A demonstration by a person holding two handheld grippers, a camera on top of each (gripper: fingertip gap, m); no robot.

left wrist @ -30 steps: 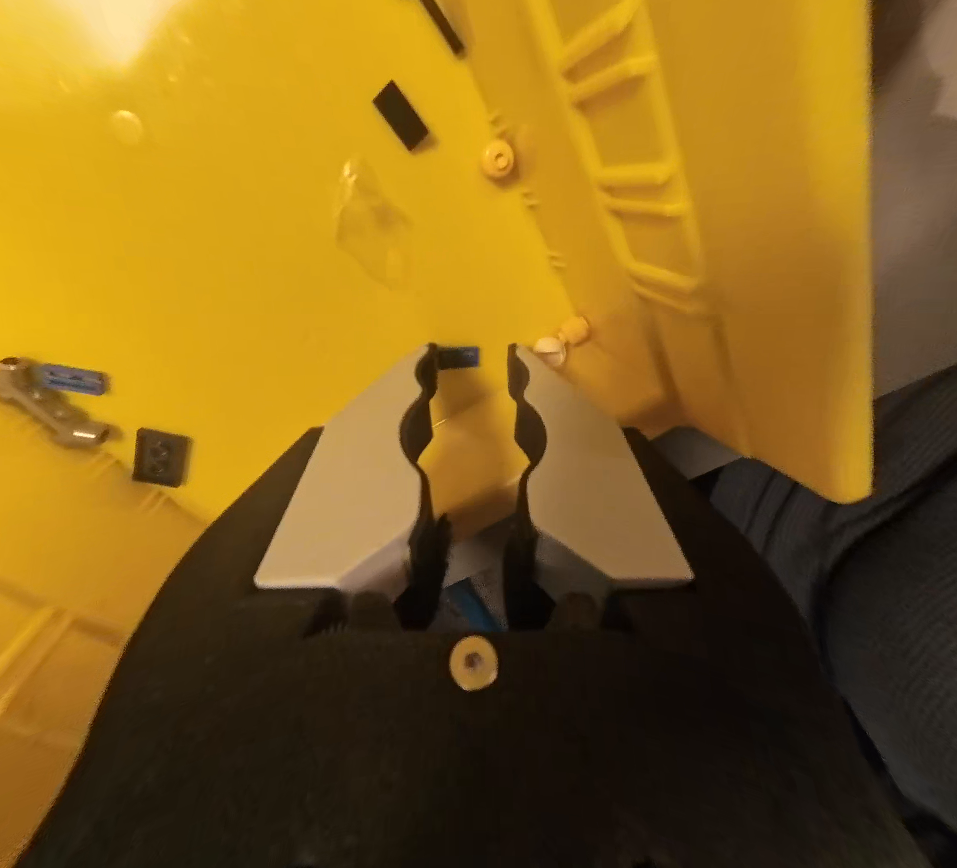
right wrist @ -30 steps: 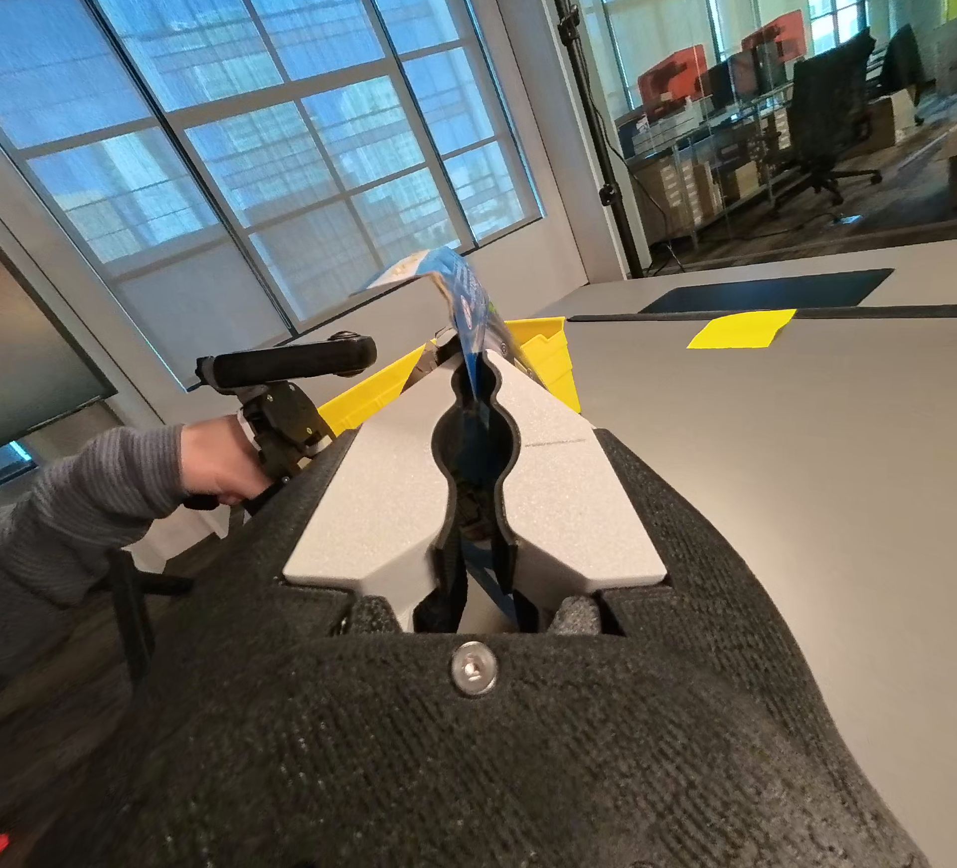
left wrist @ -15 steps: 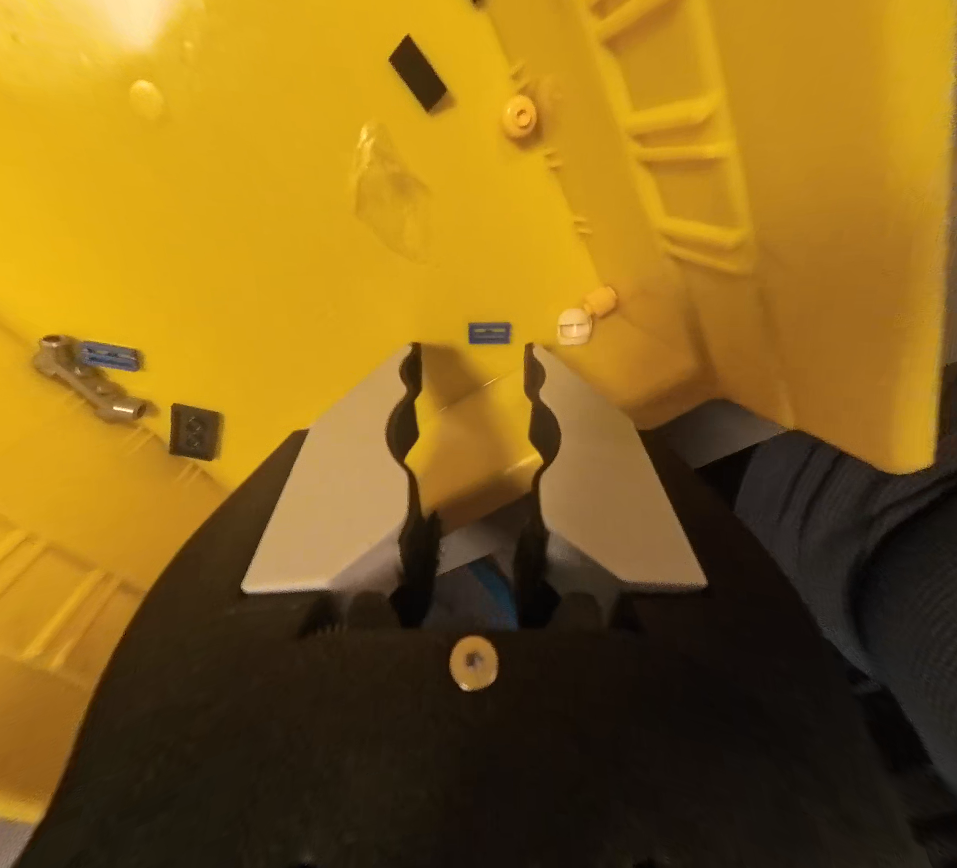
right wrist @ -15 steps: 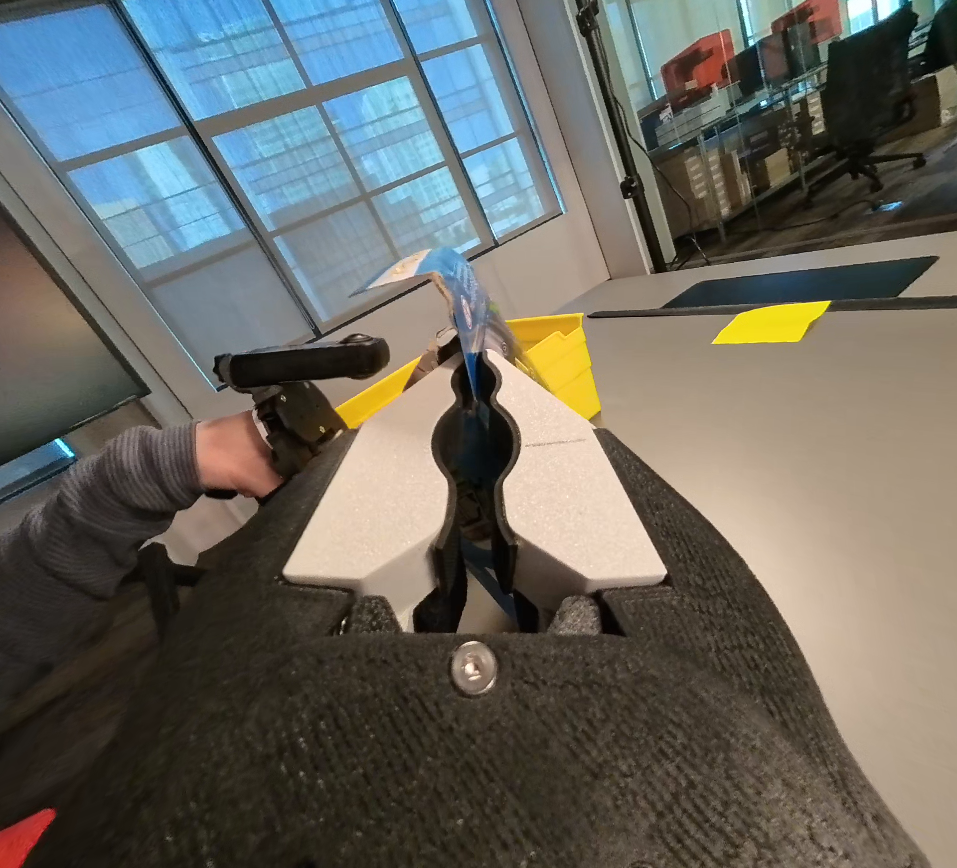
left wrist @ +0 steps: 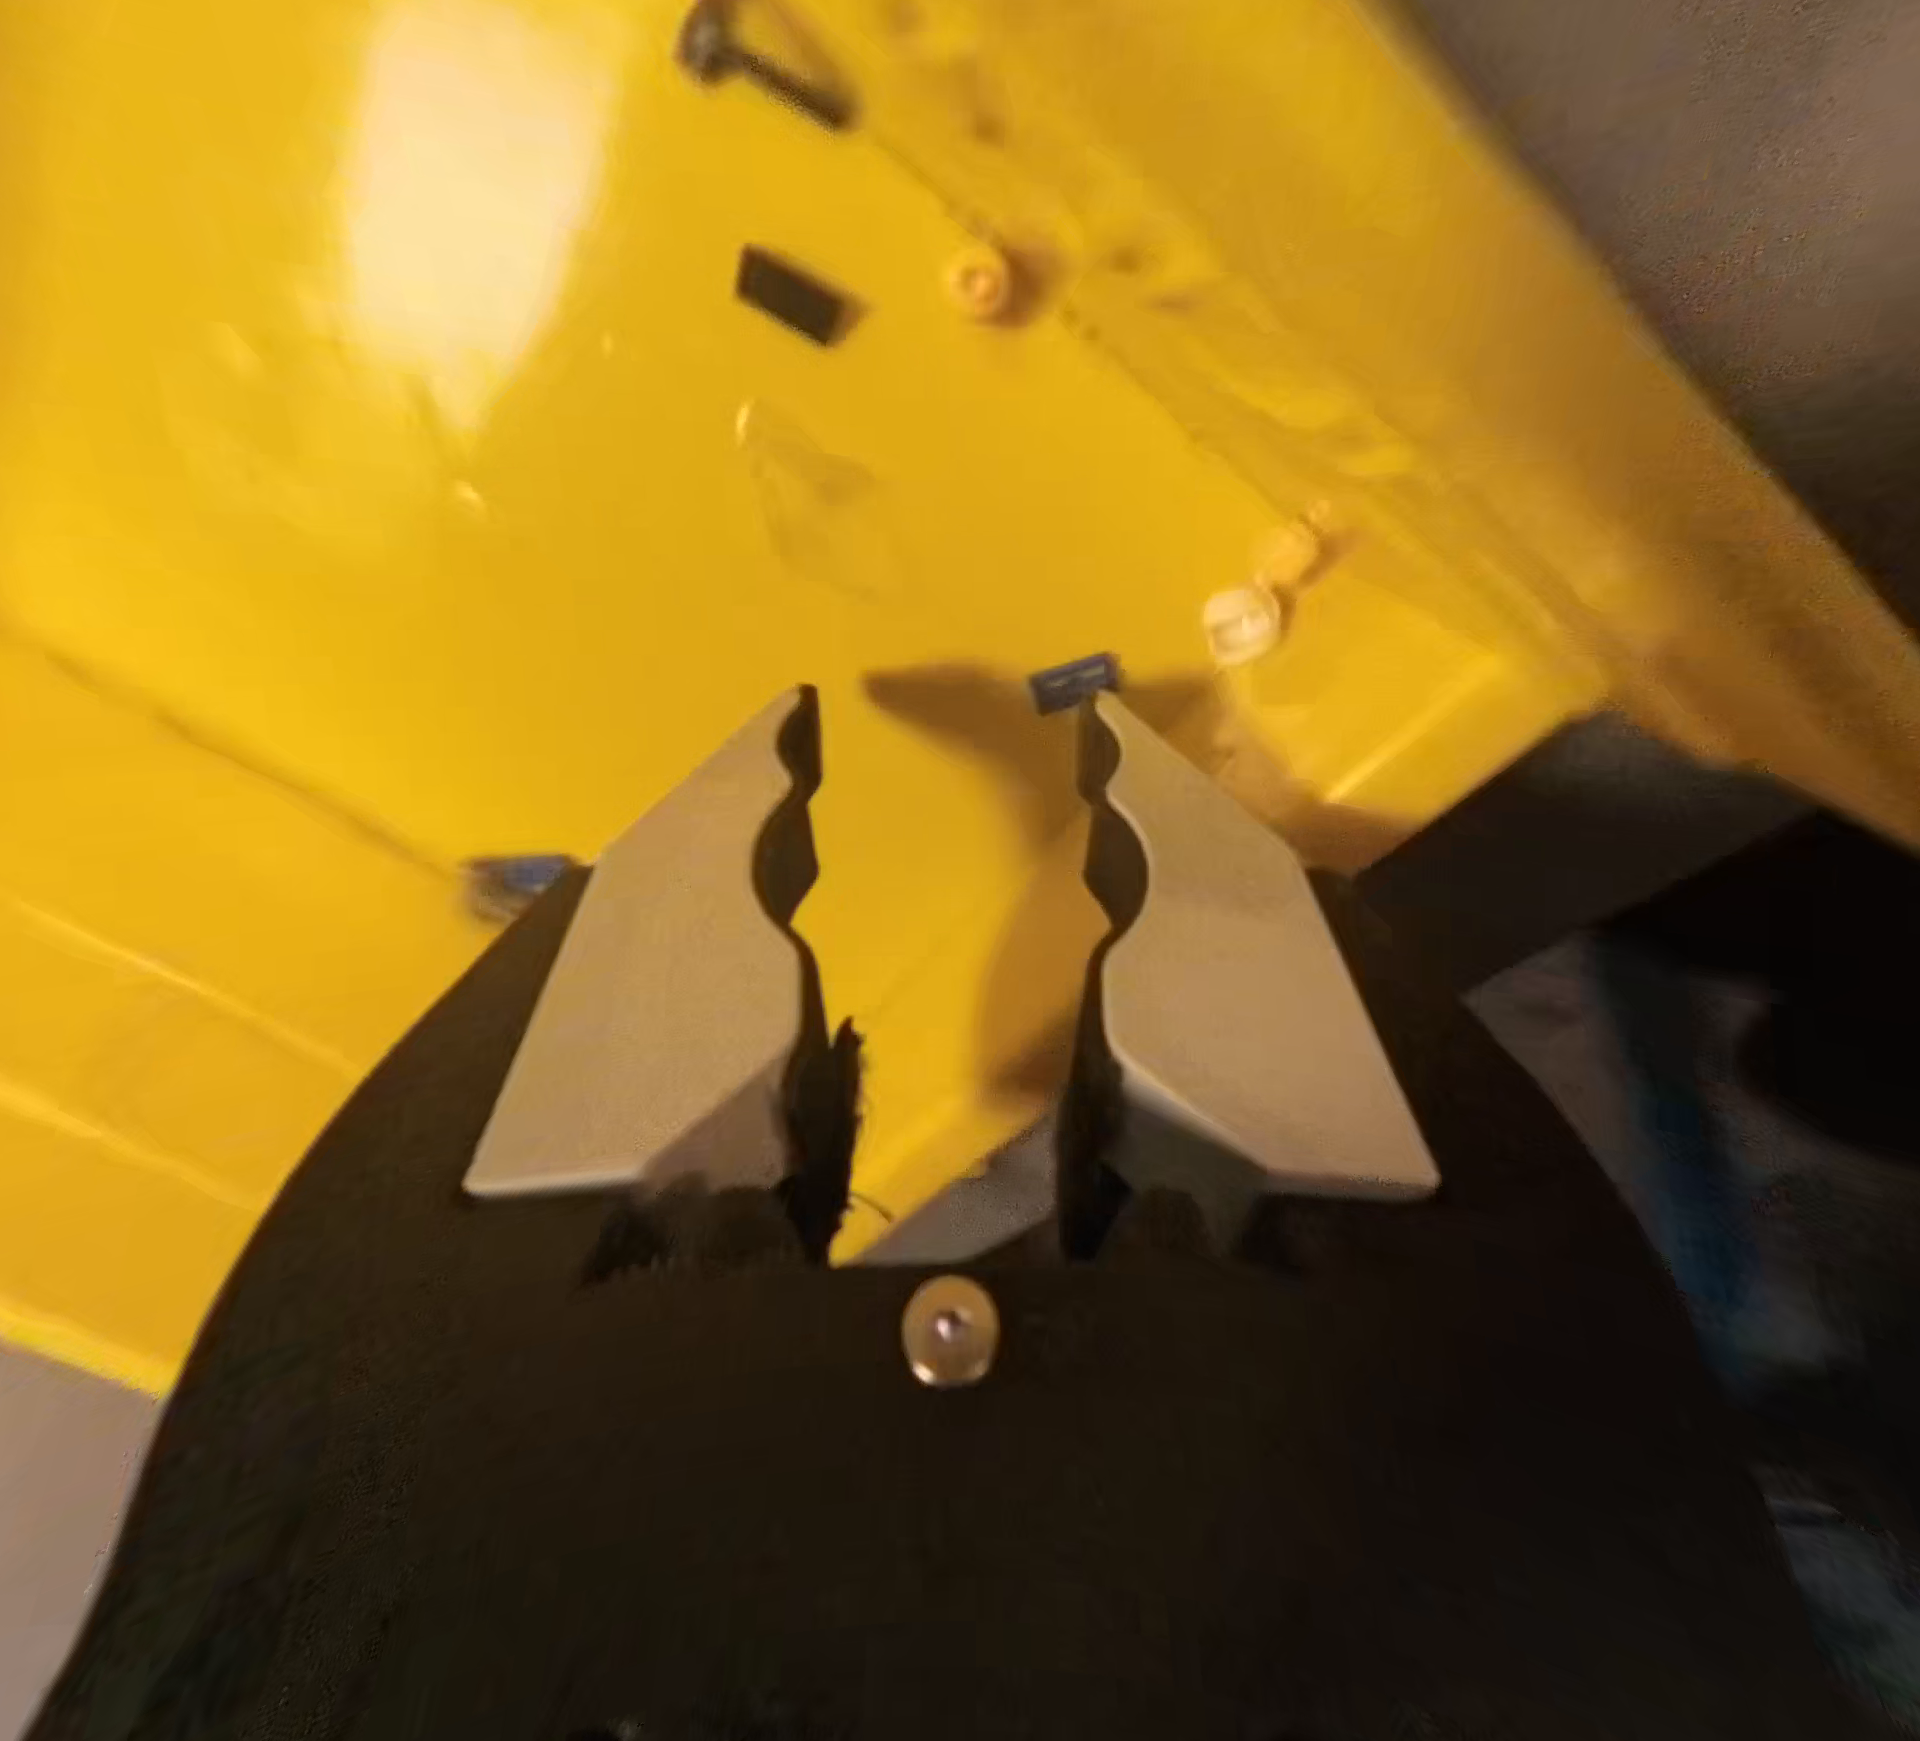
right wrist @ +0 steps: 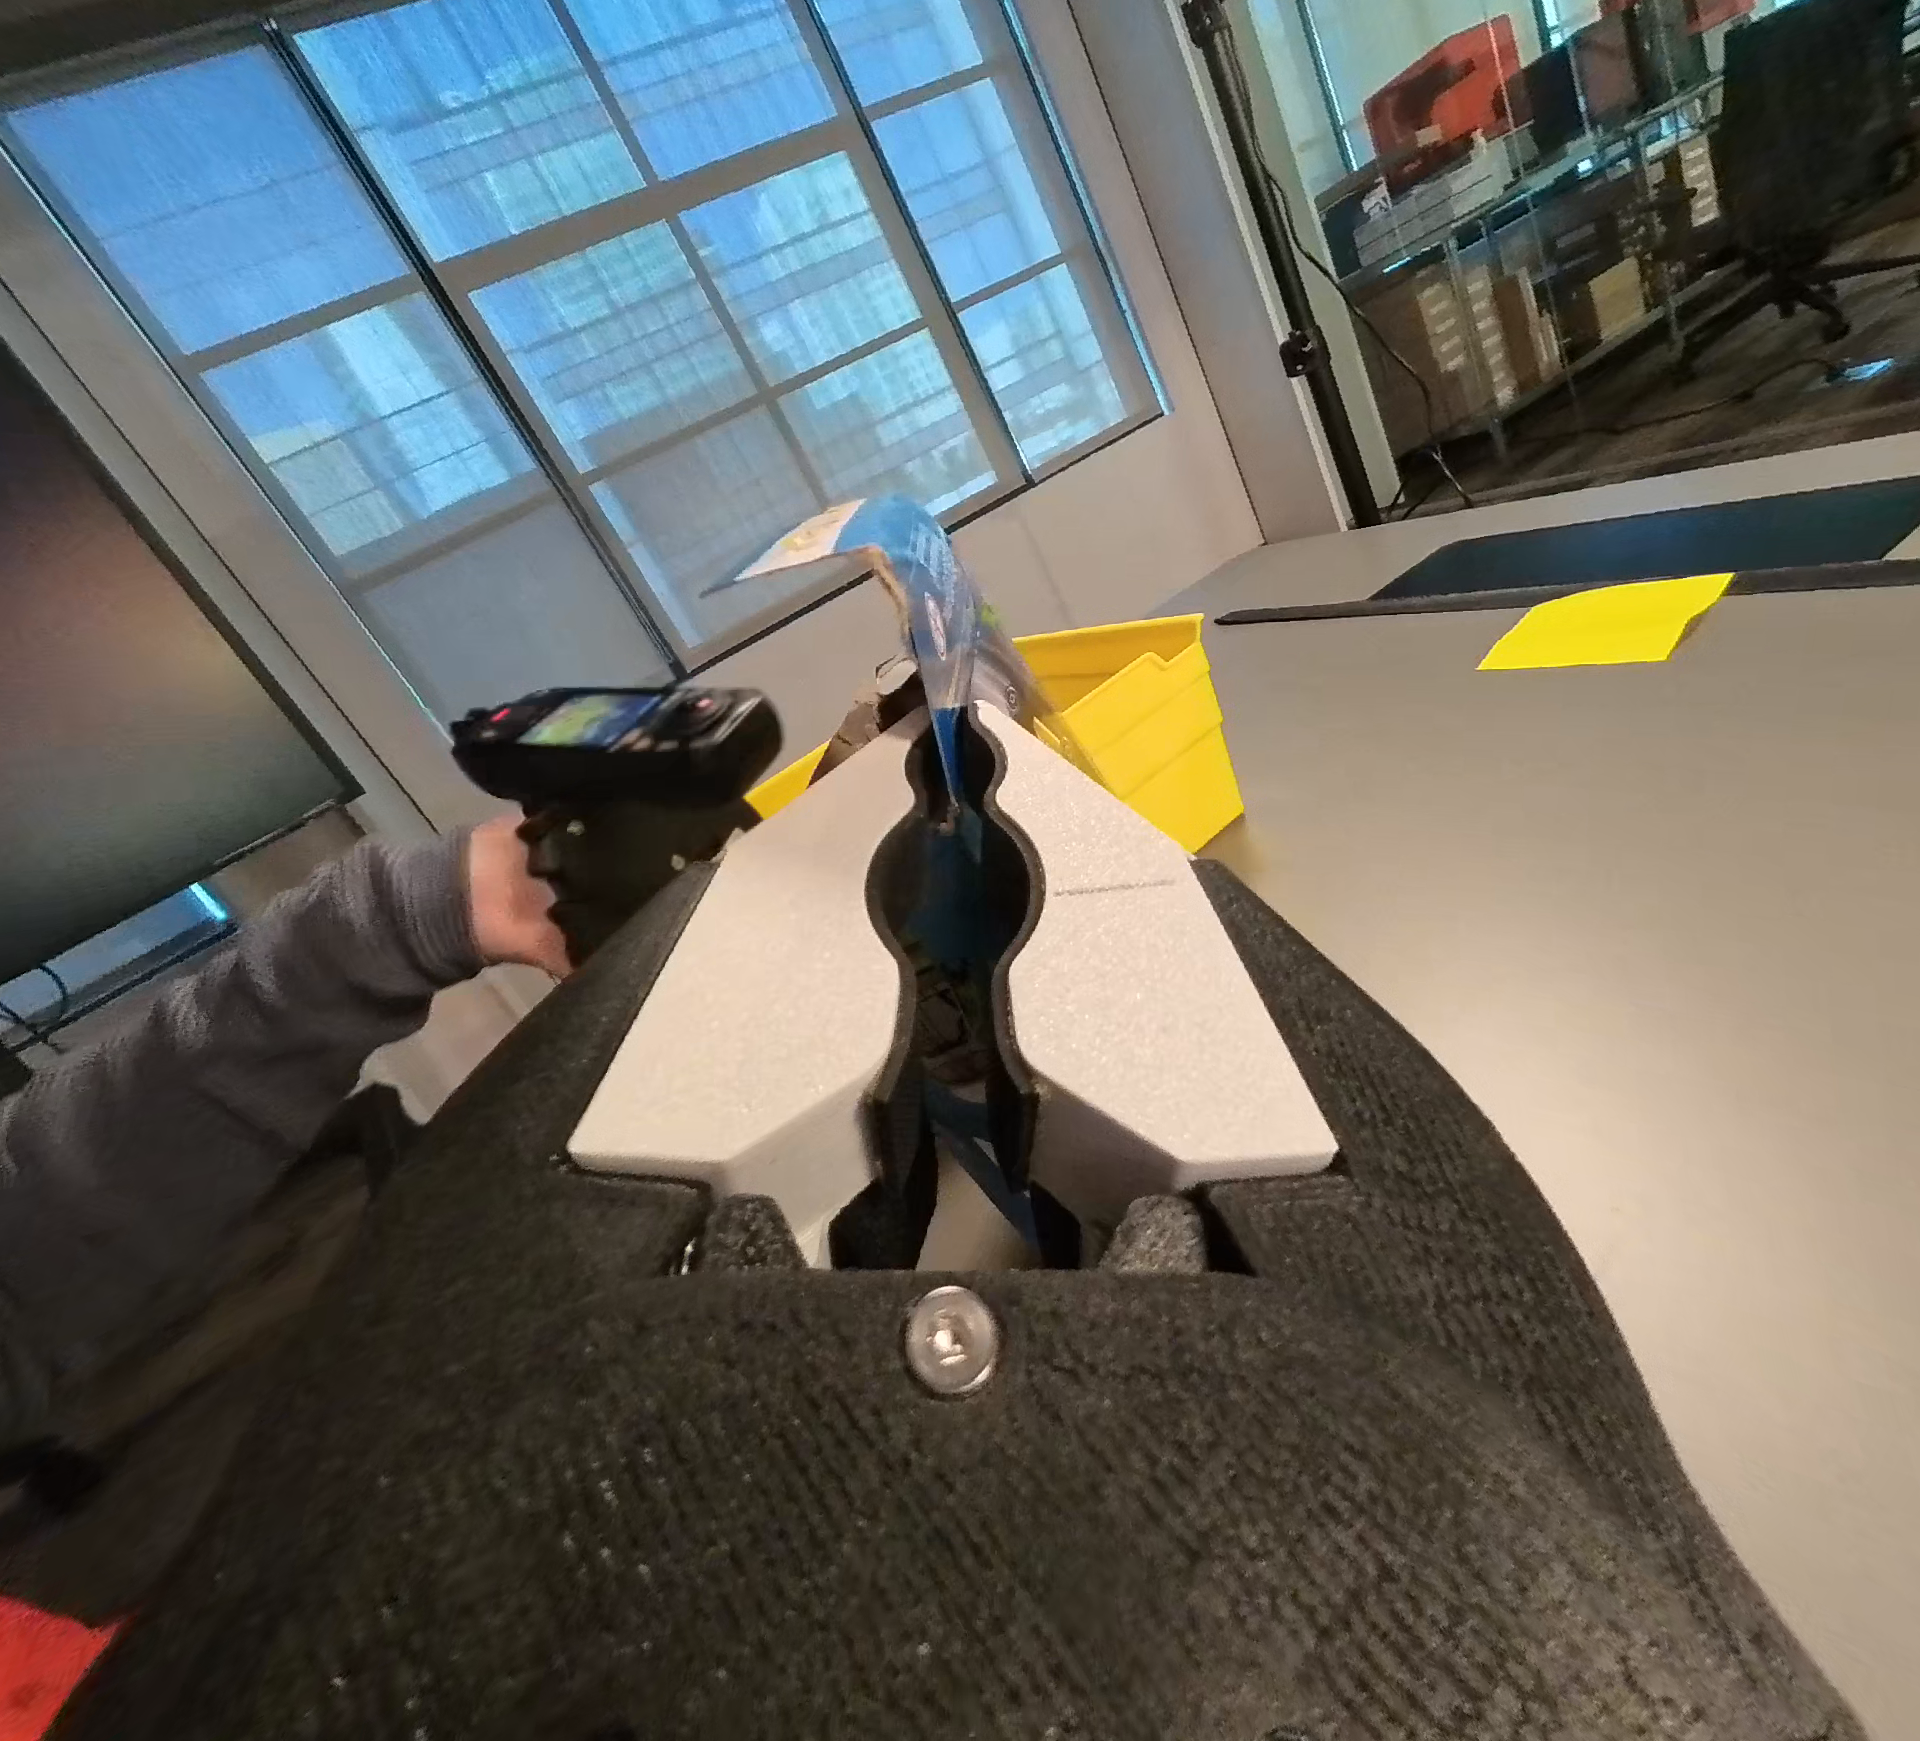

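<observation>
My left gripper is open with nothing between its jaws, and it points into a yellow bin. Small loose parts lie on the bin floor: a small blue piece just beyond my right fingertip, a cream round piece, a black flat piece, a black pin and a clear plastic scrap. My right gripper is shut on a blue printed cardboard packet, held up above the grey table. The left gripper's black body and the hand holding it show at the left of the right wrist view.
A stack of yellow bins stands on the table just beyond my right gripper. A yellow sheet and a dark mat lie farther back. Large windows fill the far wall. A grey sleeve reaches in from the left. The left gripper's tips are roughly 25 cm from the right gripper's. From the left gripper's tips to the clear plastic scrap is close to 4 cm. The black flat piece lies some 6 cm from my left tips, 25 cm from my right tips. Measured from the fingertips, the black pin is 10 cm or so from the left gripper and 25 cm from the right.
My left jaws have opened wider and the gripper has swung over the bin, so the parts shifted in view. My right gripper stays shut on the blue packet, tilted slightly.
</observation>
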